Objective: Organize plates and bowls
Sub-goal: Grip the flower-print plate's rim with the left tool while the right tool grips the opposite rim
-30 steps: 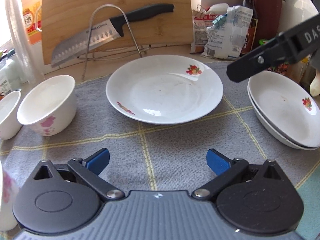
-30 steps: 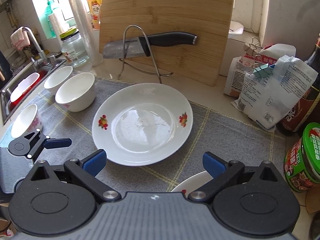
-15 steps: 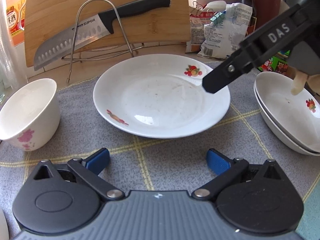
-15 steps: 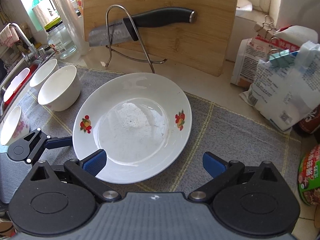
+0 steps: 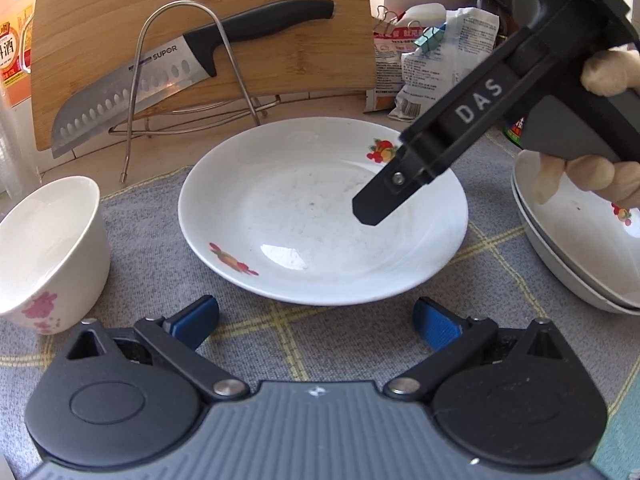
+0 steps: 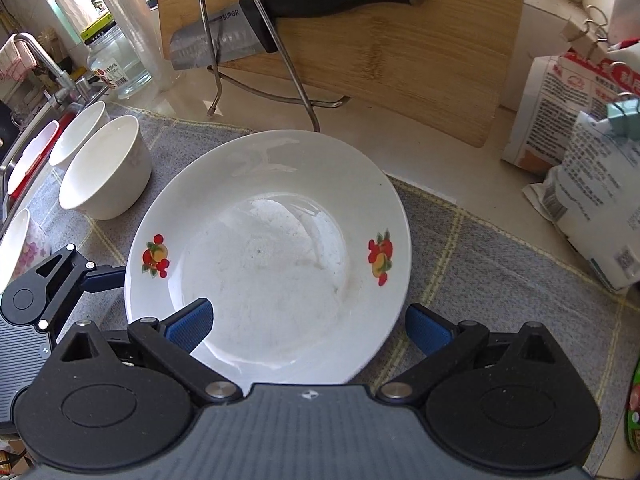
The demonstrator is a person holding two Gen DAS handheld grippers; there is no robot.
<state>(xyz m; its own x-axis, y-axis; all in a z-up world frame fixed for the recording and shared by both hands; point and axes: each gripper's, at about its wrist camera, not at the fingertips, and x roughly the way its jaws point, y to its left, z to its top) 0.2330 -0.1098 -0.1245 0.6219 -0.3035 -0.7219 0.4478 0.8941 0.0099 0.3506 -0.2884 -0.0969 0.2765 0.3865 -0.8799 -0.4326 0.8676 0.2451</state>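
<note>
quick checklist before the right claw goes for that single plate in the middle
1. Right claw open: ok, its jaws stand wide apart.
2. Claw lined up on the plate: not ok, one finger hangs over the plate's inside and the other is off its edge; the rim is not between them.
3. Plate free to lift: ok, nothing lies in it or on it.
4. Left claw out of the way: ok, open and short of the plate's near rim.
5. Stack ready to take it: ok, two plates nested with nothing on top.
6. Bowl clear of the path: ok, it stands apart on the far side from the stack.
</note>
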